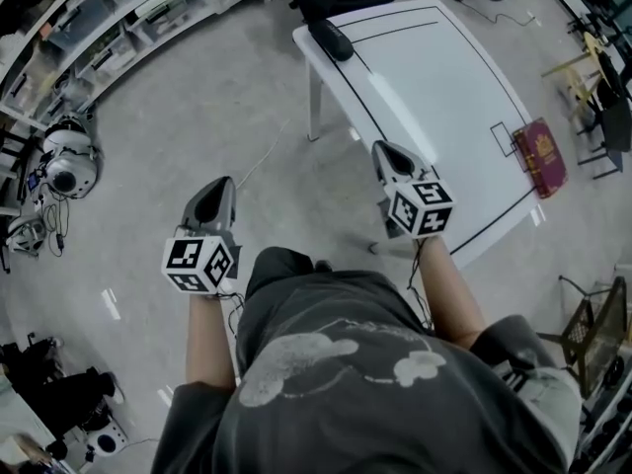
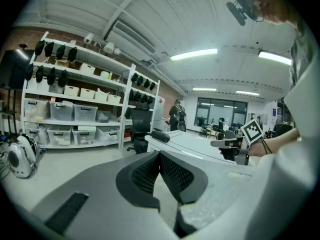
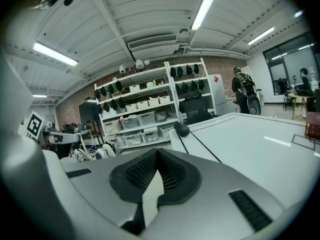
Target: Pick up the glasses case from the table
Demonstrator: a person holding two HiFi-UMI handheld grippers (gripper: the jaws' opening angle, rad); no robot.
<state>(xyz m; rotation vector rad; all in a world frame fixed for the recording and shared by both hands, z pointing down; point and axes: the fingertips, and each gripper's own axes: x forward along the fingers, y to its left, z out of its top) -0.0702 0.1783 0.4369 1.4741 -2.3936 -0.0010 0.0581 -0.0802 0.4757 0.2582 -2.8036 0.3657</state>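
Note:
The glasses case [image 1: 331, 38] is a dark oval pouch lying on the far corner of the white table [image 1: 444, 97]. It also shows ahead in the left gripper view, where the glasses case [image 2: 161, 136] sits on the table's corner, and as a small dark lump [image 3: 181, 129] in the right gripper view. My left gripper [image 1: 225, 182] hangs over the floor, left of the table, shut and empty. My right gripper [image 1: 381, 149] is over the table's near edge, its jaws also shut with nothing in them. Both are well short of the case.
A dark red book [image 1: 540, 156] lies at the table's right edge. Shelves with storage bins [image 2: 75, 109] line the wall, with a black office chair [image 2: 139, 126] beside the table. A white round machine [image 1: 69, 161] and a cable [image 1: 262, 156] are on the floor. A person [image 3: 243, 96] stands far off.

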